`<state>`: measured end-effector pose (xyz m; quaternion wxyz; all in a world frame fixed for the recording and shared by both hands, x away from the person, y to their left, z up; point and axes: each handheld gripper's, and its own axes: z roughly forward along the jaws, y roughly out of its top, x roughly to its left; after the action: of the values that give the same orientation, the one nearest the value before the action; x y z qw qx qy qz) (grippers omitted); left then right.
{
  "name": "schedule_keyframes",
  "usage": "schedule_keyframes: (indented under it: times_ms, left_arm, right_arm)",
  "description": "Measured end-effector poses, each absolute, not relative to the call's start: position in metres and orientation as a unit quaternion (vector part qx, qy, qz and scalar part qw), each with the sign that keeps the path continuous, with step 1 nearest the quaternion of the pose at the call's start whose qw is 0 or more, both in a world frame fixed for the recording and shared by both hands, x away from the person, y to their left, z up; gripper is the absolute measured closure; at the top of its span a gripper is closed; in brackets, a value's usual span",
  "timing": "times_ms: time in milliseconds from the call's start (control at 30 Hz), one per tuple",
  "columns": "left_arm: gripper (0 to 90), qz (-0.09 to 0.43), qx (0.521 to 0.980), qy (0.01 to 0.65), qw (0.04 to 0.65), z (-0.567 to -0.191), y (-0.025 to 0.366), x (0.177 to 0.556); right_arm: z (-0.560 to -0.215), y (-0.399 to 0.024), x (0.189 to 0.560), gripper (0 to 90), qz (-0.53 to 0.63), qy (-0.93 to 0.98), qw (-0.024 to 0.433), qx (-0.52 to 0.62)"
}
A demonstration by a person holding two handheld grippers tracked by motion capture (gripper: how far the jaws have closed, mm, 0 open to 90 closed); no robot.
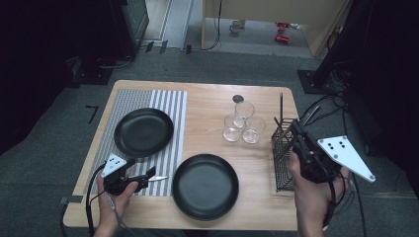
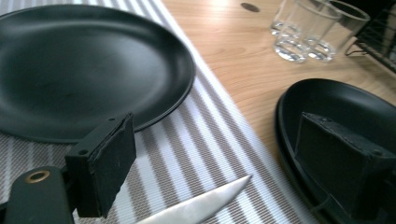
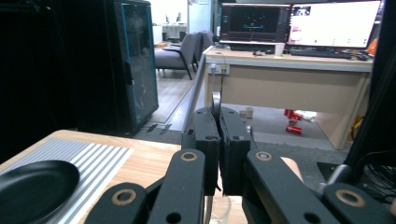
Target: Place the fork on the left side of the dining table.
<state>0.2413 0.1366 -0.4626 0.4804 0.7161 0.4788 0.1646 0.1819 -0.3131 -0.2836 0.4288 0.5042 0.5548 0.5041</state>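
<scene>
Knife [image 1: 157, 178] lying flat, tip toward front plate [image 1: 205, 185]

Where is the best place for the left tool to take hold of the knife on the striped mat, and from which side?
Judging from its pose, grip the knife well back from its tip, toward the handle end: the blade tapers to a point. It lies flat on the striped mat, so come down from above with the open left tool astride its narrow width.

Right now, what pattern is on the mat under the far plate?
Grey and white stripes on the mat, clearest in the left gripper view, beneath the black plate.
</scene>
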Motion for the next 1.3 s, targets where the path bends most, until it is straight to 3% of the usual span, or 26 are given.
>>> schedule_keyframes:
  times_ms: [1300]
  left_arm:
    - [12.7, 0.152, 0.752, 0.407, 0.496, -0.45, 0.05, 0.251]
  right_arm:
    - [-0.305, -0.248, 0.205, 88.4, 0.536, 0.586, 0.374, 0.479]
